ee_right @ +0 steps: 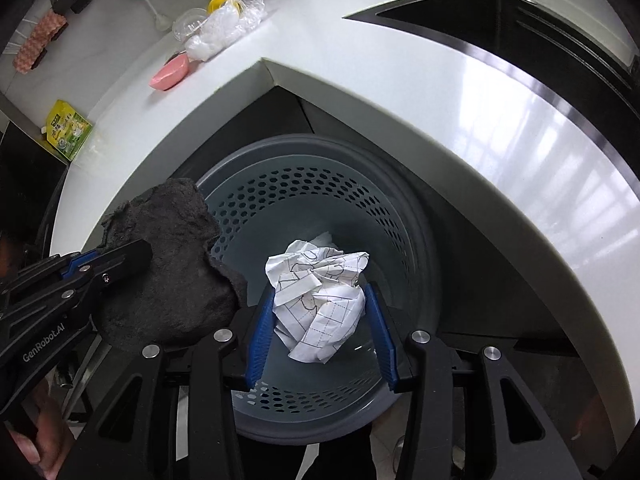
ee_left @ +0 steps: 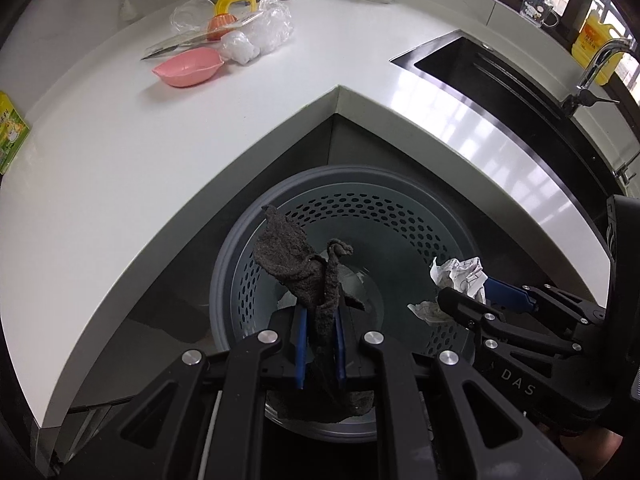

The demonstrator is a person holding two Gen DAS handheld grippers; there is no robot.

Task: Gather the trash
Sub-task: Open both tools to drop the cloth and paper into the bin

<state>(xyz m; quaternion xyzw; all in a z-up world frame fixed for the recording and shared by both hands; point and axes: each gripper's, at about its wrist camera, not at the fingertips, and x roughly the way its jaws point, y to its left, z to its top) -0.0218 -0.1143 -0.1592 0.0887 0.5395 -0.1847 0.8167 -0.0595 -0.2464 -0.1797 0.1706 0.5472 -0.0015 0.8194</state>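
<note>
Two grippers hang over one grey perforated bin (ee_right: 320, 208) standing in the inner corner of the white countertop (ee_left: 120, 152): the left gripper (ee_left: 320, 344), lettered "GenRobot.AI", has its blue pads clamped tight on one dark grey rag (ee_left: 296, 260). The right gripper (ee_right: 320, 312), marked "DAS", stands partly open with its pads pressed on one crumpled printed paper ball (ee_right: 316, 292). Near the countertop's back edge lie one pink dish (ee_left: 188, 67) and one heap of clear plastic wrapping (ee_left: 256, 36).
</note>
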